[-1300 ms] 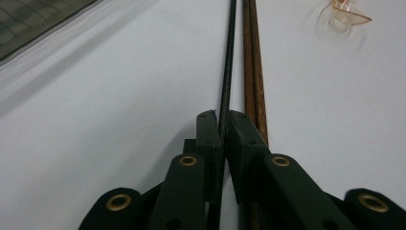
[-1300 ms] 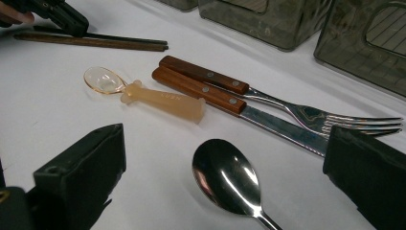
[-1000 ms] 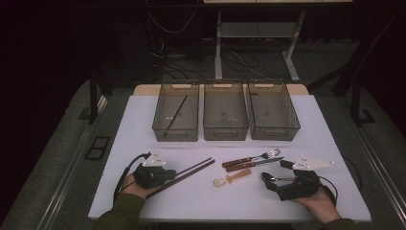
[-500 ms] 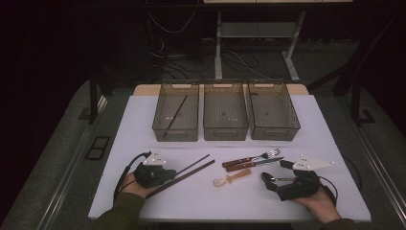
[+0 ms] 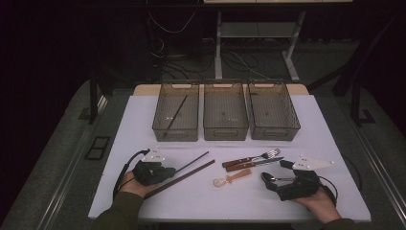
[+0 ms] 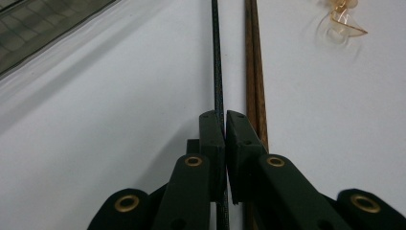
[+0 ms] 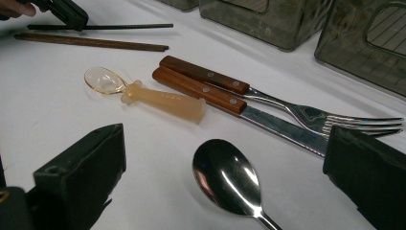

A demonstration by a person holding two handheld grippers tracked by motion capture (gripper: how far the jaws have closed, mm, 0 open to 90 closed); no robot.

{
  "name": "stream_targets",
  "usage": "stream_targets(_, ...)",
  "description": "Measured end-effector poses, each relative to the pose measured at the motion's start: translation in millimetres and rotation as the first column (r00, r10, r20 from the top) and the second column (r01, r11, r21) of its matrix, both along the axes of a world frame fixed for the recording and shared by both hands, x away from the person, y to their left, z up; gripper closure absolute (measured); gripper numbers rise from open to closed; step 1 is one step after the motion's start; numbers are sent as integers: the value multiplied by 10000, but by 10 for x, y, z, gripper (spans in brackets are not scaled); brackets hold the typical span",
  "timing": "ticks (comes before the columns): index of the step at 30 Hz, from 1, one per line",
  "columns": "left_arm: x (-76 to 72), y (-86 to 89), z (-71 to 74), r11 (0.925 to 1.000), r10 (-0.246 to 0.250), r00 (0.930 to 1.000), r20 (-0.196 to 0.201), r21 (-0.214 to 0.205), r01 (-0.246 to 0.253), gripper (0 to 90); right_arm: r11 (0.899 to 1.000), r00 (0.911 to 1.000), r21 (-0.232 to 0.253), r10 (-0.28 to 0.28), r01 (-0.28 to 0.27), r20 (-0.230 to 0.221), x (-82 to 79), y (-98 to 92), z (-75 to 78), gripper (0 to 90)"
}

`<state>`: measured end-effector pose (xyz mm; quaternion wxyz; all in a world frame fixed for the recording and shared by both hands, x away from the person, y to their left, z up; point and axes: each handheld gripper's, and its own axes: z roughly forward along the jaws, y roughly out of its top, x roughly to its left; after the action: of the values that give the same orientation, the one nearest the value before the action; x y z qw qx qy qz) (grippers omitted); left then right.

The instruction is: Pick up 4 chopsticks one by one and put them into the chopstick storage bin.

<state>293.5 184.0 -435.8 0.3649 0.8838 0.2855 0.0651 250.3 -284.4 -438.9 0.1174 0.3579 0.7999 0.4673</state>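
- Black and thin, the dark chopstick (image 6: 216,62) is sitting pinched between the left gripper (image 5: 165,172)'s two jaws, which are pressing together on its near end; in the left gripper view it is running straight away from the jaws across the white table (image 5: 134,124).
- Lying just beside it and nearly parallel is the brown wooden chopstick (image 6: 254,72), which is passing close under the right-hand jaw in that view; whether the jaw is touching it I cannot tell.
- In the high view the dark chopstick's long axis is running diagonally, its far tip pointing up and to the right toward the three clear bins (image 5: 226,115), its held end lying low on the table's left side.
- Risk: the grip is sitting at the very end of a long, slim stick, so on lifting, the free tip is likely to be sagging or swinging, and the stick could be swivelling between the pads.
- Risk: with the wooden chopstick lying so close, a lift could be dragging or rolling it along.
- Risk: a drooping tip could be catching a bin's rim, where another stick (image 5: 174,114) is already lying in the leftmost one.
- Over a steel spoon (image 7: 227,177), the right gripper (image 5: 282,181) is resting with its jaws standing wide apart, holding nothing.
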Motion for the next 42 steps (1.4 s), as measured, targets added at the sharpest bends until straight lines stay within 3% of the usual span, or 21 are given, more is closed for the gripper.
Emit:
stream_targets(11,-3,28,73,9997,251,9995,-191,-33,-252,861,10000,10000,24,6,-6,-4,0,-4,2,11)
stream_targets(28,1,24,246,9991,308,9995,20,-288,-307,860,10000,10000,4,37,-37,36,2,-3,3,11)
stream_targets(42,68,-8,404,9963,642,9979,129,-585,-633,860,10000,10000,18,49,-49,6,11,-5,-3,11)
